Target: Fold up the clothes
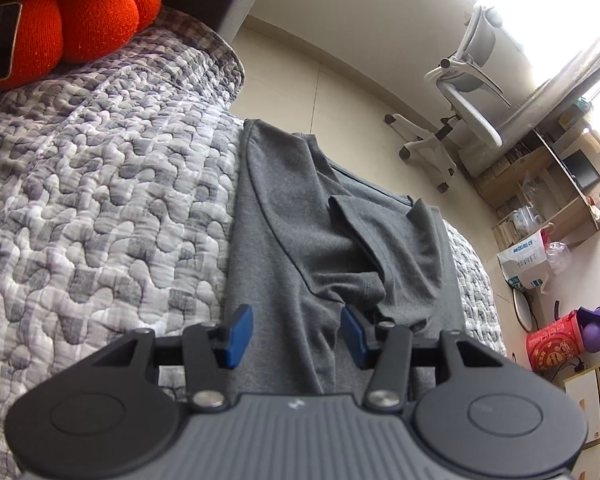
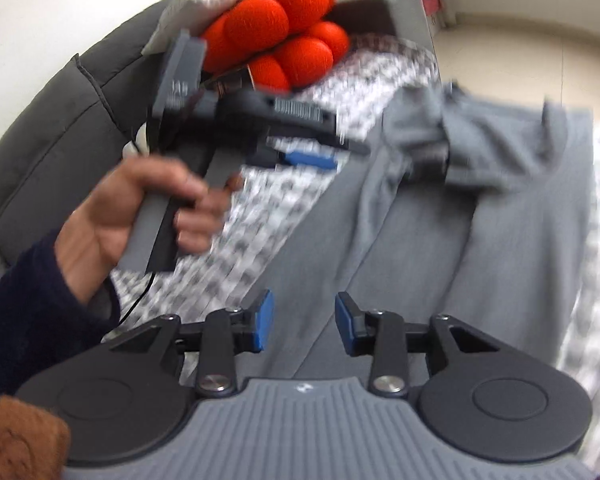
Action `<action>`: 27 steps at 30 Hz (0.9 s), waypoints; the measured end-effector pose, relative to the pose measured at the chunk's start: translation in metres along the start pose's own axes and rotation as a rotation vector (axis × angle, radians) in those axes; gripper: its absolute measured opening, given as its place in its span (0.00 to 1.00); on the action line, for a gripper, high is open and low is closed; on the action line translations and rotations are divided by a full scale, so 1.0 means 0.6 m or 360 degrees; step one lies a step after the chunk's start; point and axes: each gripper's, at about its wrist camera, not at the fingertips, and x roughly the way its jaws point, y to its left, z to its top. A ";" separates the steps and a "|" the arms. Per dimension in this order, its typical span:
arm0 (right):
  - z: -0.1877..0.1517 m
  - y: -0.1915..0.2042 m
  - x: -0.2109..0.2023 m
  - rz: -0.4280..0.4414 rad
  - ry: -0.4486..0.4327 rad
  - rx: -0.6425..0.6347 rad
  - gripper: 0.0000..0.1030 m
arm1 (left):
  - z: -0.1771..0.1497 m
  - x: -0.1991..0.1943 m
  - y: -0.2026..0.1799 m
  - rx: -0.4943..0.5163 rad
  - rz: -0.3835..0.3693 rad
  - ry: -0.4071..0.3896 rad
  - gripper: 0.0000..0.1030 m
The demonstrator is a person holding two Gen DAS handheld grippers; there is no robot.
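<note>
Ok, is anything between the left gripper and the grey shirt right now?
Nothing visible. The left gripper is open just above the grey shirt spread on the quilt; only shirt fabric shows between its fingers. The orange cushion sits well off.

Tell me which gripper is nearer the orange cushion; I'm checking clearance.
Left. In the right wrist view the left gripper is raised just below the orange cushion; the right gripper sits farther back, over the grey garment.

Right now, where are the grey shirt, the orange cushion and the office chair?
grey shirt [image 1: 284, 216]: left wrist view, its flat body panel.
orange cushion [image 1: 96, 16]: left wrist view, a knitted lobe.
office chair [image 1: 470, 80]: left wrist view, its seat.
</note>
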 end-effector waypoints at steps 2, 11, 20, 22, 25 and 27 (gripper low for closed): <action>-0.036 0.012 0.016 0.0008 0.0036 0.0040 0.38 | -0.007 -0.005 -0.006 0.0034 -0.0008 -0.0006 0.48; -0.065 0.030 0.072 -0.0133 0.0038 0.0072 0.37 | -0.047 -0.009 -0.048 0.0195 -0.0021 0.0032 0.48; -0.069 0.056 0.096 -0.0308 0.0026 -0.0047 0.04 | -0.059 -0.012 -0.048 0.0271 0.0029 0.0037 0.48; -0.068 0.058 0.087 -0.0314 0.0010 -0.0042 0.03 | -0.062 -0.015 -0.046 0.0278 0.0038 0.0036 0.48; -0.068 0.065 0.076 -0.0324 -0.0014 -0.0093 0.03 | -0.066 -0.018 -0.045 0.0289 0.0058 0.0037 0.48; -0.074 0.059 0.088 -0.0365 0.0034 -0.0107 0.03 | -0.069 -0.015 -0.045 0.0307 0.0085 0.0046 0.48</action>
